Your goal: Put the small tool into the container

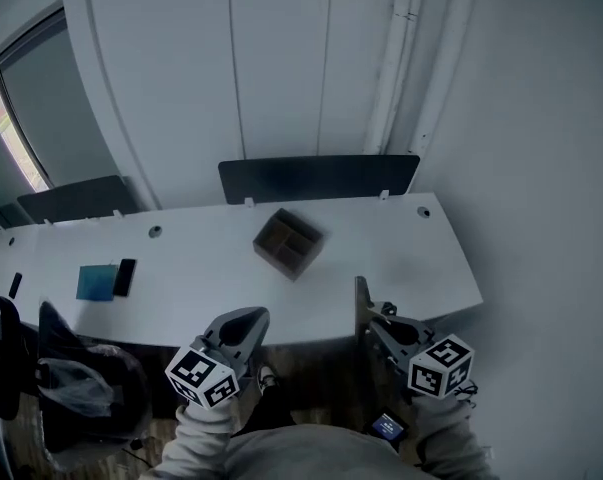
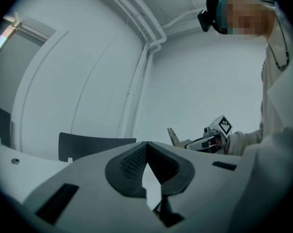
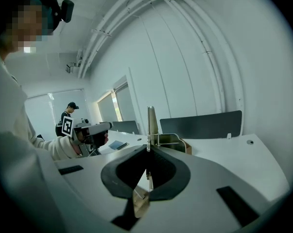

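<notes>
Tool: a small flat grey metal tool (image 3: 151,121) stands upright, its lower end pinched between the jaws of the right gripper (image 3: 147,148), its blade rising past their tips.
Right jaws: pressed together on the tool's thin metal.
Container: a brown cardboard box with inner dividers (image 1: 288,243) sits on the long white table (image 1: 401,258), ahead of the right jaws and apart from the tool; in the right gripper view it shows partly behind the blade.
Left jaws: the left gripper (image 2: 146,146) has its tips meeting with nothing between them, at the table's near edge beside the right one.
Beyond the left jaws: a blue flat pad (image 1: 96,282) and a black phone (image 1: 125,276) lie side by side, well off to the left.
</notes>
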